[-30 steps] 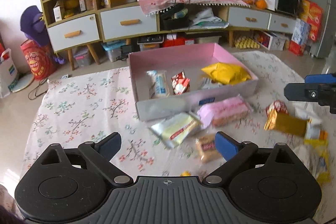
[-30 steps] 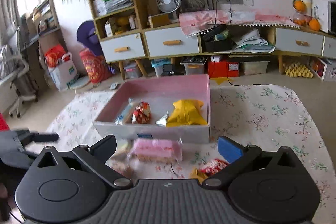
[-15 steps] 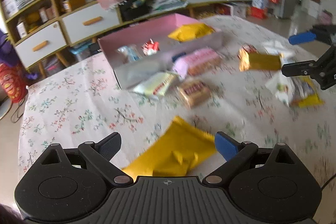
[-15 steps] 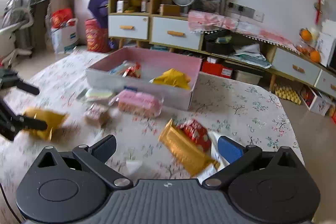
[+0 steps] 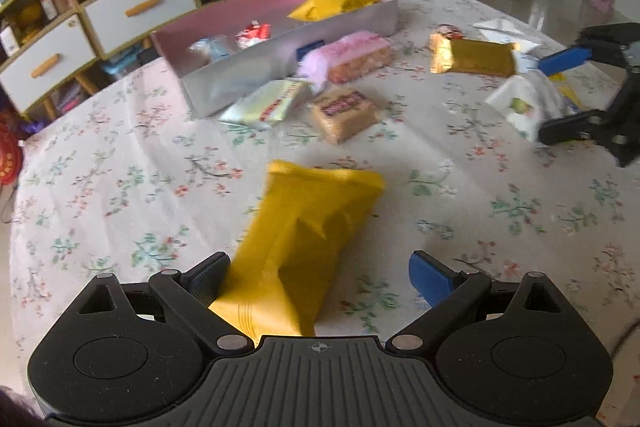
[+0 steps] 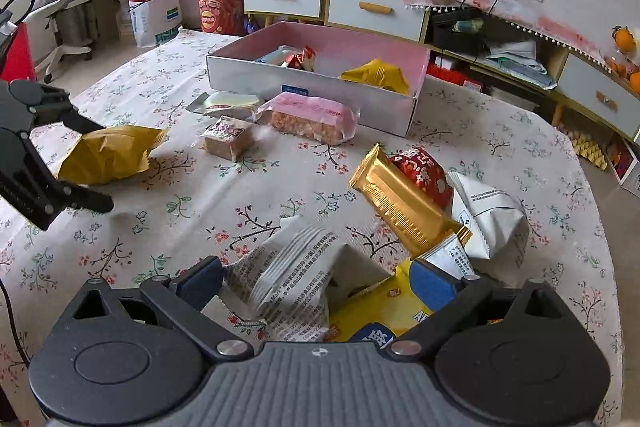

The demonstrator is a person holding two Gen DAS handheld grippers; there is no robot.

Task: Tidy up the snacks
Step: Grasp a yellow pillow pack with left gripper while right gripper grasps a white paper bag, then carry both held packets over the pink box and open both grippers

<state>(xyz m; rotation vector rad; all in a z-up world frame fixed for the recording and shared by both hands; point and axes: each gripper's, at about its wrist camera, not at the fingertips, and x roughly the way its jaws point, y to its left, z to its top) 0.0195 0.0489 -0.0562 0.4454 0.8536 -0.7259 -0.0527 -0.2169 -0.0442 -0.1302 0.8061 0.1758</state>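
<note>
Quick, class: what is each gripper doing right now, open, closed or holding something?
Left gripper: open, straddling the yellow packet, not clamped.
Right gripper: open, around the white packet, not clamped.

Both tongs dropped low — left (image 5: 320, 277) over yellow bag (image 5: 308, 239).

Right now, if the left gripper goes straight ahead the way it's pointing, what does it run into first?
The yellow snack bag, already lying between the open left gripper fingers on the floral tablecloth. Beyond it, probably the brown bar.
</note>
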